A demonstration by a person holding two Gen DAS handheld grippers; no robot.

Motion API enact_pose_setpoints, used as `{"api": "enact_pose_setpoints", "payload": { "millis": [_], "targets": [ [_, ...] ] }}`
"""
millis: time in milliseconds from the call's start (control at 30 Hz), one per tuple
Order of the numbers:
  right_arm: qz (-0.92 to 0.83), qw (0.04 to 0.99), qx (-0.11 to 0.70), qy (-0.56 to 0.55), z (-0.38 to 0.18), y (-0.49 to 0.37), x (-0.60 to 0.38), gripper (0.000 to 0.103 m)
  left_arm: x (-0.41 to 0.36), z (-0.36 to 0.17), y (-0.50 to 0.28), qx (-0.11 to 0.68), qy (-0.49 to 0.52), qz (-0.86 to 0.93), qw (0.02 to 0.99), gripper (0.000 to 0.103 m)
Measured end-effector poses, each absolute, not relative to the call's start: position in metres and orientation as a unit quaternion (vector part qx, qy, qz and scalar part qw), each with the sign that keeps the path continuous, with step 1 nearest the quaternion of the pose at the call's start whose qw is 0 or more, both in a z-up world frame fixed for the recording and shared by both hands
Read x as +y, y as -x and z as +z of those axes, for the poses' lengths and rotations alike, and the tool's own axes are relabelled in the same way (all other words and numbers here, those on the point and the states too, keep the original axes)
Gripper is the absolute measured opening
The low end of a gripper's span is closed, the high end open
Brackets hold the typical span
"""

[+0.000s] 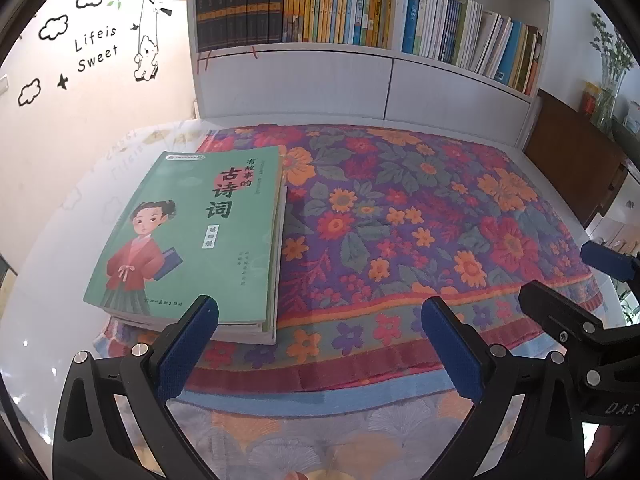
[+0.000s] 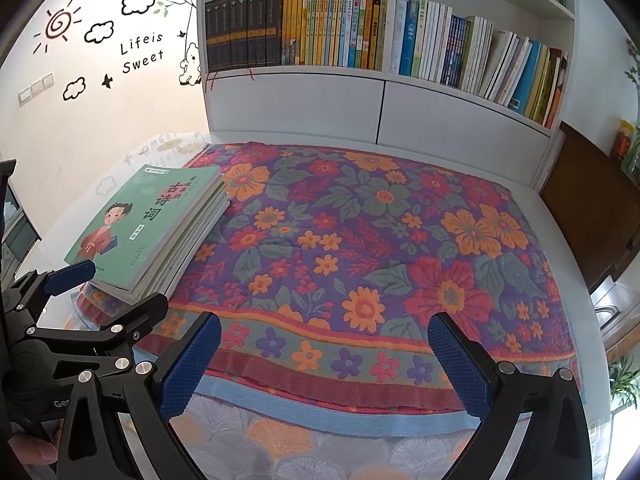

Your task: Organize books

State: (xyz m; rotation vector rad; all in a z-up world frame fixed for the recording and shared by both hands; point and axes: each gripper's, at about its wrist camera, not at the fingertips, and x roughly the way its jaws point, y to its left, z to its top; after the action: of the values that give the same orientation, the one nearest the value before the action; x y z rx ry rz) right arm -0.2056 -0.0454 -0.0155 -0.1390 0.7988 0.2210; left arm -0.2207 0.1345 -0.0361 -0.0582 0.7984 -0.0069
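Observation:
A stack of books (image 1: pixel 188 236) lies flat at the left of the flowered cloth (image 1: pixel 420 216); the top one has a green cover with a girl in red. The stack also shows in the right wrist view (image 2: pixel 156 224). My left gripper (image 1: pixel 320 320) is open and empty, hovering just in front of the stack's near right corner. My right gripper (image 2: pixel 324 340) is open and empty over the cloth's front edge, to the right of the left gripper (image 2: pixel 108 292). The right gripper also shows at the right edge of the left wrist view (image 1: pixel 572 280).
A white bookshelf (image 1: pixel 392 68) with upright rows of books (image 1: pixel 332 4) stands behind the table. A dark wooden cabinet (image 1: pixel 576 156) is at the right. A wall with stickers (image 1: pixel 92 48) is at the left.

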Motion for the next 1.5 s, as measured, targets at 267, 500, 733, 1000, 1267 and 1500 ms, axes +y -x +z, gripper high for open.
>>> {"api": "enact_pose_setpoints", "payload": {
  "millis": [267,500,733,1000,1267,1500],
  "targets": [
    [0.111,0.913,0.388,0.061,-0.014,0.207,-0.047,0.103,0.134,-0.035,0.22,0.387,0.025,0.0,0.922,0.102],
    [0.114,0.911,0.392,0.056,-0.015,0.206,-0.047,0.103,0.137,-0.035,0.22,0.385,0.026,0.006,0.923,0.102],
    [0.118,0.911,0.39,0.061,-0.014,0.207,-0.043,0.103,0.138,-0.034,0.22,0.385,0.03,0.006,0.923,0.102],
    [0.113,0.913,0.388,0.062,-0.011,0.21,-0.044,0.103,0.135,-0.034,0.221,0.384,0.031,0.002,0.923,0.102],
    [0.109,0.913,0.389,0.055,-0.01,0.21,-0.049,0.103,0.131,-0.034,0.221,0.382,0.029,0.002,0.924,0.102],
    [0.104,0.913,0.39,0.056,-0.011,0.209,-0.052,0.103,0.127,-0.034,0.219,0.383,0.029,0.0,0.923,0.102]
  ]
}}
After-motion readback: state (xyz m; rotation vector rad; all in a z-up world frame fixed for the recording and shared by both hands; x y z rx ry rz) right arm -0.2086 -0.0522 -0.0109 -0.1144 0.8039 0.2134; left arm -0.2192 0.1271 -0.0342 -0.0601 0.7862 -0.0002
